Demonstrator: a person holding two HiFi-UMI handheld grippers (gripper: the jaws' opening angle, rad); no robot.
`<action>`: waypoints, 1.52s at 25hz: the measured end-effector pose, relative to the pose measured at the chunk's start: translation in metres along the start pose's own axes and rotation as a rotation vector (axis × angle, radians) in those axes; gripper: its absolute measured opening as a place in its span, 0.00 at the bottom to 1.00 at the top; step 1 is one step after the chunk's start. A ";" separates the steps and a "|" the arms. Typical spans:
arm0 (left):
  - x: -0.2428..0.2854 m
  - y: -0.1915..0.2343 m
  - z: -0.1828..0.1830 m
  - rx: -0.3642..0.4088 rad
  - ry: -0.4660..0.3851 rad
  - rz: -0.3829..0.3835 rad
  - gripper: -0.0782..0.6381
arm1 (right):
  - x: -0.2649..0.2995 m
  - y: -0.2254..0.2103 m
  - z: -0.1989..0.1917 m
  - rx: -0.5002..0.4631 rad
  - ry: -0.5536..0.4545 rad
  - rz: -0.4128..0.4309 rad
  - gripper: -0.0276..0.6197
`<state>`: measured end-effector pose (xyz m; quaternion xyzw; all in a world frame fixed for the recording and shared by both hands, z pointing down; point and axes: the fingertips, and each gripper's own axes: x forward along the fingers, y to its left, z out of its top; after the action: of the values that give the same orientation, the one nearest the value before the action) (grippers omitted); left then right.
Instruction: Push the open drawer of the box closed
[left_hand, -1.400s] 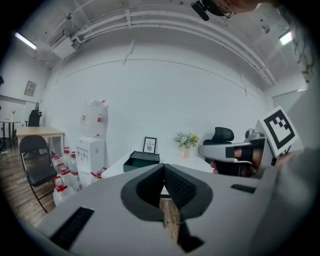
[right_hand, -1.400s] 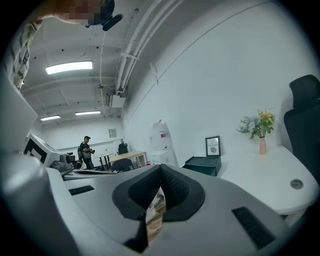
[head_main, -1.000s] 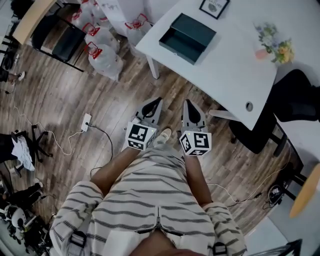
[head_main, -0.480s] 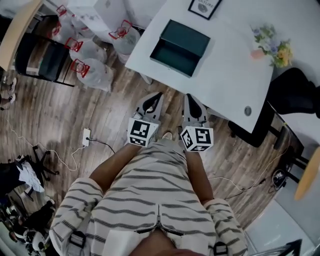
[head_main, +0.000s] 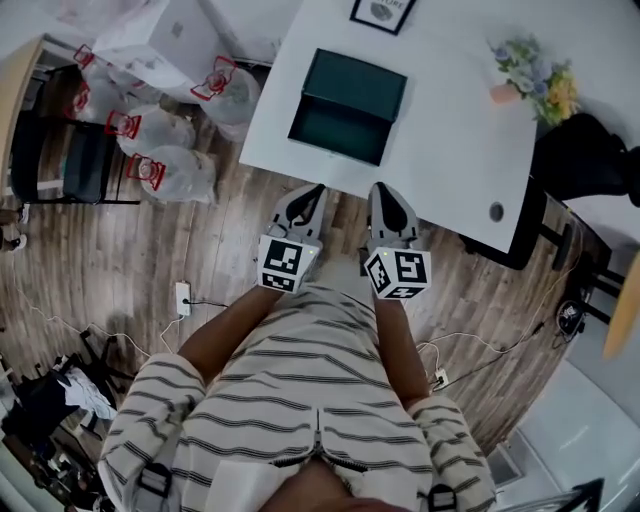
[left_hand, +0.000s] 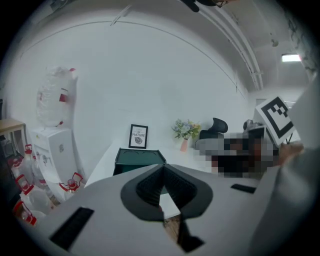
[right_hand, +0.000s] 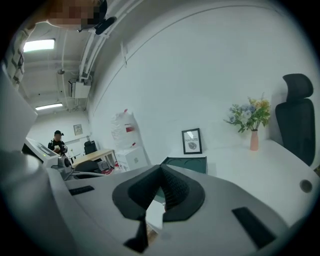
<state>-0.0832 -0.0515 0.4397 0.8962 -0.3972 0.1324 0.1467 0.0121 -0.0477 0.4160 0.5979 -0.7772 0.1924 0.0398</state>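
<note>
- Our left tongs (head_main: 314, 190) are pinched together at the tips, with nothing between them.
- Our right tongs (head_main: 381, 188) are likewise closed up and empty. They sit just beside the left pair, both held above the wooden floor (head_main: 200, 250) at the near edge of the desk (head_main: 450, 150).
- Ahead on the white desk sits the dark green box (head_main: 356, 84). Its drawer (head_main: 335, 130) is pulled out towards us, apart from both tongs.
- A framed picture (head_main: 380, 10) and flowers (head_main: 530, 75) stand farther back.

We see a dark green box (head_main: 348, 104) on the white table (head_main: 445, 150), framed picture (head_main: 380, 12) behind it, flower vase (head_main: 530, 80) to its right.
</note>
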 end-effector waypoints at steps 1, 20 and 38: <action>0.004 0.002 -0.002 0.000 0.006 -0.004 0.11 | 0.003 -0.002 0.000 0.002 0.003 -0.005 0.06; 0.064 0.015 -0.041 -0.023 0.099 0.062 0.11 | 0.070 -0.070 -0.012 0.022 0.094 0.023 0.06; 0.100 0.022 -0.063 -0.039 0.144 0.117 0.11 | 0.138 -0.142 -0.034 0.099 0.178 -0.024 0.14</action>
<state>-0.0424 -0.1095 0.5365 0.8566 -0.4398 0.1971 0.1842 0.1017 -0.1921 0.5235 0.5889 -0.7529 0.2825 0.0815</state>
